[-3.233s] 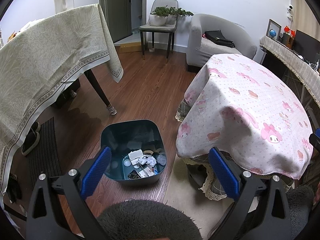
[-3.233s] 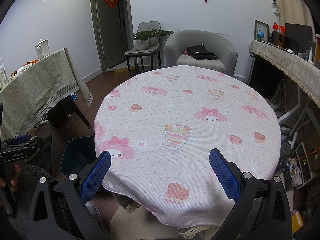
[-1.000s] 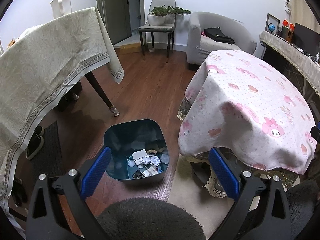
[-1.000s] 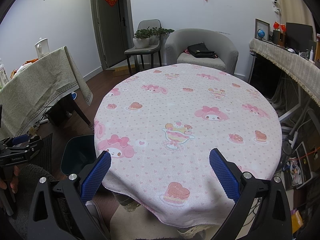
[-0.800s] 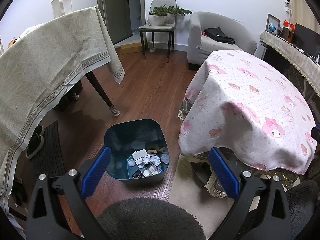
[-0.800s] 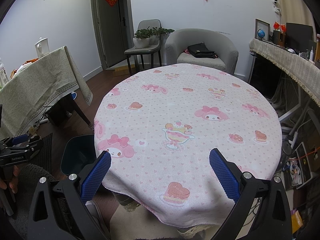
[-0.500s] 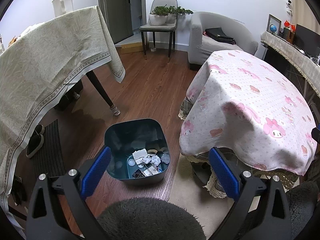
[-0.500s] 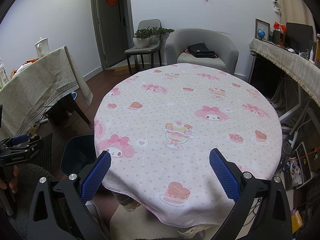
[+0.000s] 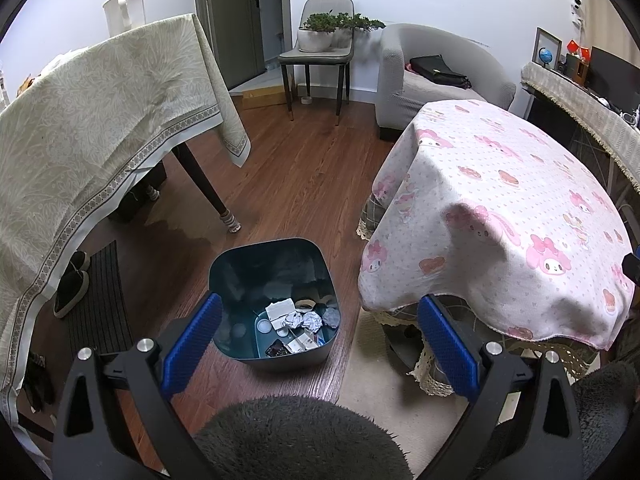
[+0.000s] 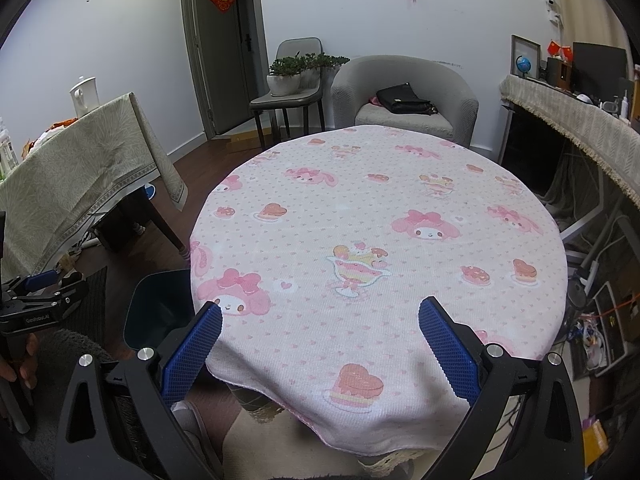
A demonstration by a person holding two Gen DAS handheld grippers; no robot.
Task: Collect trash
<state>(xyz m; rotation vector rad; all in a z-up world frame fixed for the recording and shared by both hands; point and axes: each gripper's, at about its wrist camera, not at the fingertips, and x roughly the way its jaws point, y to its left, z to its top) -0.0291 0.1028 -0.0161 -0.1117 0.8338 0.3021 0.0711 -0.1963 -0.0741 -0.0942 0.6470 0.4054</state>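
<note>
Your left gripper point(image 9: 320, 332): jaws wide apart, empty, poised over the dark teal plastic bin point(image 9: 256, 256) where the crumpled paper trash point(image 9: 300, 320) lies | round table in pink cartoon-print cloth point(image 10: 400, 216): bare | your right gripper point(image 10: 320, 332): spread wide, empty, facing it.

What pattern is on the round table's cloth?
Pink cartoon bunnies, hearts and desserts on the tablecloth; clearest in the right wrist view.

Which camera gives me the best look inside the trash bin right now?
Left wrist view: the trash bin sits open below, crumpled paper and scraps visible inside. Right wrist view shows only part of its rim beside the pink tablecloth, contents hidden.
</note>
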